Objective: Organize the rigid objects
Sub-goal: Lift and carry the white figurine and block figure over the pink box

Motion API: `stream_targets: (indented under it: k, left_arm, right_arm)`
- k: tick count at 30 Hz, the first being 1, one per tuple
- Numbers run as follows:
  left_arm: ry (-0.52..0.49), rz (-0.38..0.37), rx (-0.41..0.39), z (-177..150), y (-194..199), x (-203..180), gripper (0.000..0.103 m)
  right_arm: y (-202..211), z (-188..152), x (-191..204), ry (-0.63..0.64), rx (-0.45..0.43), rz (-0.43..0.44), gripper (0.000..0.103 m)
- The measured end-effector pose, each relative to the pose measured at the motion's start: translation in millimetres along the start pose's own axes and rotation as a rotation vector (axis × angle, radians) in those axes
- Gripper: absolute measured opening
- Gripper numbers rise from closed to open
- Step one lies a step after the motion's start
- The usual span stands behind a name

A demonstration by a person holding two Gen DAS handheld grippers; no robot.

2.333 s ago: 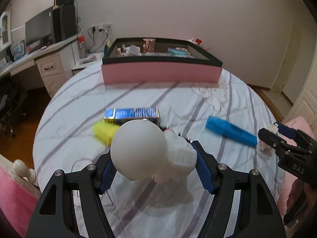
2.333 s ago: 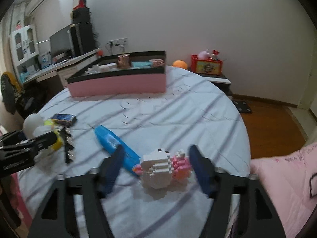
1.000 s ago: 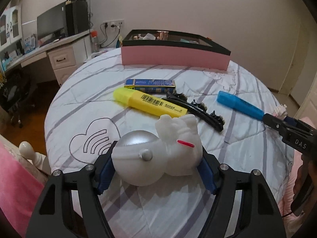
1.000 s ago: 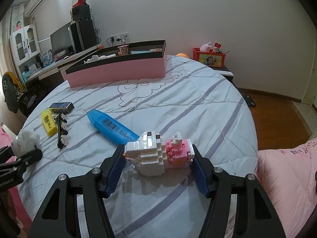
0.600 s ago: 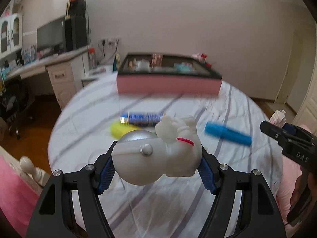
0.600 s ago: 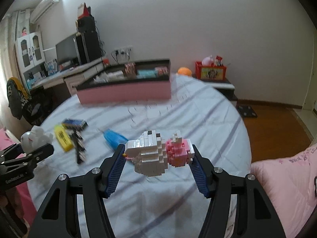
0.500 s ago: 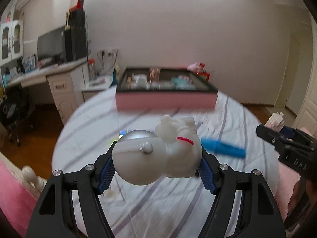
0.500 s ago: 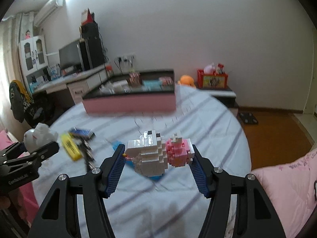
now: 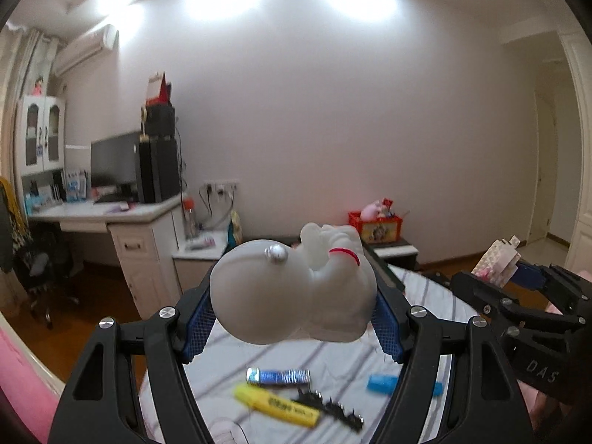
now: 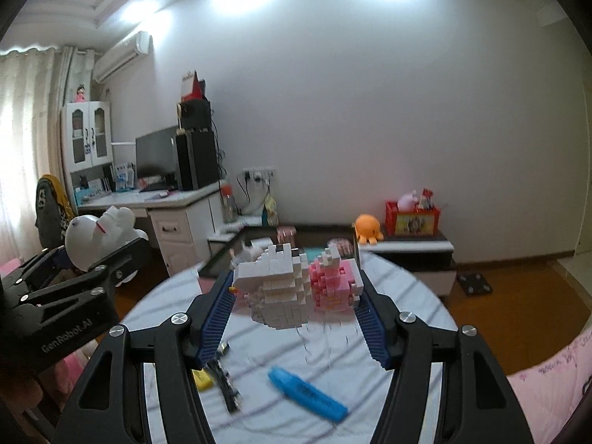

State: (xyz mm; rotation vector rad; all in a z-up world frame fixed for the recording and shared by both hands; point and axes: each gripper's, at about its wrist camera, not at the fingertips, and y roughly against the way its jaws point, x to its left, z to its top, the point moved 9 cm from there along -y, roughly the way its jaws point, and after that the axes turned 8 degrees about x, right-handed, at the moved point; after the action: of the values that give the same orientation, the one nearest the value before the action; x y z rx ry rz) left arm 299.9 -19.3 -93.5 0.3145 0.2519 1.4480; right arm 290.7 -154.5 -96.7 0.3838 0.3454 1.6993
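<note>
White figurine: smooth white plastic animal figurine with a round belly and thin red collar (image 9: 296,292), clamped between the blue pads of the left gripper (image 9: 292,318), now carried high above the bed where a second ago it hung just over the quilt
Brick model: white-and-pink toy-brick model (image 10: 296,288), gripped likewise by the right gripper (image 10: 296,310), raised alongside
Meaning: both pieces look to be in transit toward the pink-sided, black-rimmed tray (image 10: 218,262) at the bed's far end; neither is yet stowed
Left behind: yellow highlighter (image 9: 277,405), blue highlighter (image 10: 307,392), blue foil-wrapped box (image 9: 279,376), black toothed hair clip (image 9: 329,407)
Surface: round bed under a white quilt with grey stripes (image 10: 333,347)
Room: white desk with monitor (image 9: 114,170), red toy crate (image 10: 412,220), orange plush octopus (image 10: 368,227)
</note>
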Motion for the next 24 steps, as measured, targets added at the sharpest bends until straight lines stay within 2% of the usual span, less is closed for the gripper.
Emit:
stream_targets:
  k: [6, 15, 18, 24]
  left_arm:
    - [-0.019, 0.014, -0.048, 22, -1, 3, 0.073]
    - [-0.034, 0.019, -0.039, 30, -25, 4, 0.073]
    - [-0.038, 0.014, -0.018, 34, -45, 3, 0.073]
    - [-0.045, -0.020, 0.089, 31, -114, 3, 0.073]
  right_arm:
    - [-2, 20, 5, 0.014, -0.039, -0.003, 0.064]
    - [-20, 41, 5, 0.026, -0.055, -0.007, 0.064]
    - [-39, 44, 2, 0.031, -0.032, -0.008, 0.064]
    - [-100, 43, -12, 0.036, 0.063, -0.012, 0.064]
